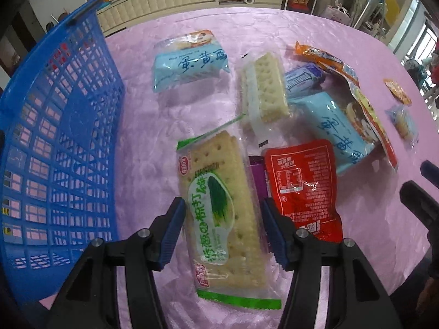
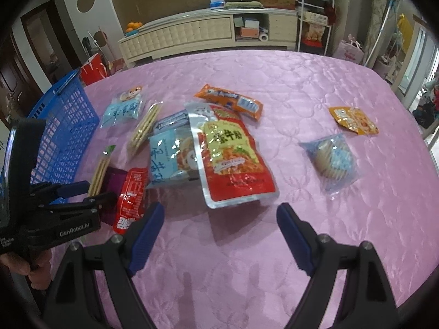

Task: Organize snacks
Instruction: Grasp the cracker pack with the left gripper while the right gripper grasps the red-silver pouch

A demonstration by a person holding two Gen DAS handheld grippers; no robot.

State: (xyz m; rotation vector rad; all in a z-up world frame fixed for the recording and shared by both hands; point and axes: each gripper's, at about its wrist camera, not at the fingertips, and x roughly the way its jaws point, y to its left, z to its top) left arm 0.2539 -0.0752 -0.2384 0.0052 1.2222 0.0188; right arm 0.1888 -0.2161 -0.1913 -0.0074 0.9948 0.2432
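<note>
Left gripper (image 1: 222, 235) straddling the green cracker pack (image 1: 222, 205), blue pads either side, whether pressing cannot be told; pack flat on the pink tablecloth (image 1: 164, 126), just beside the blue basket (image 1: 60, 137); right gripper (image 2: 219, 235) spread wide over bare cloth, gripping nothing.

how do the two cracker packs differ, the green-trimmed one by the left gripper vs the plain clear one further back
The green-trimmed cracker pack lies flat, printed face up, between the left gripper pads, close on both sides. The plain clear-wrapped cracker pack sits tilted on its edge, unprinted, away from either gripper. Both hold pale, dimpled rectangular crackers and lie on the pink tablecloth.
</note>
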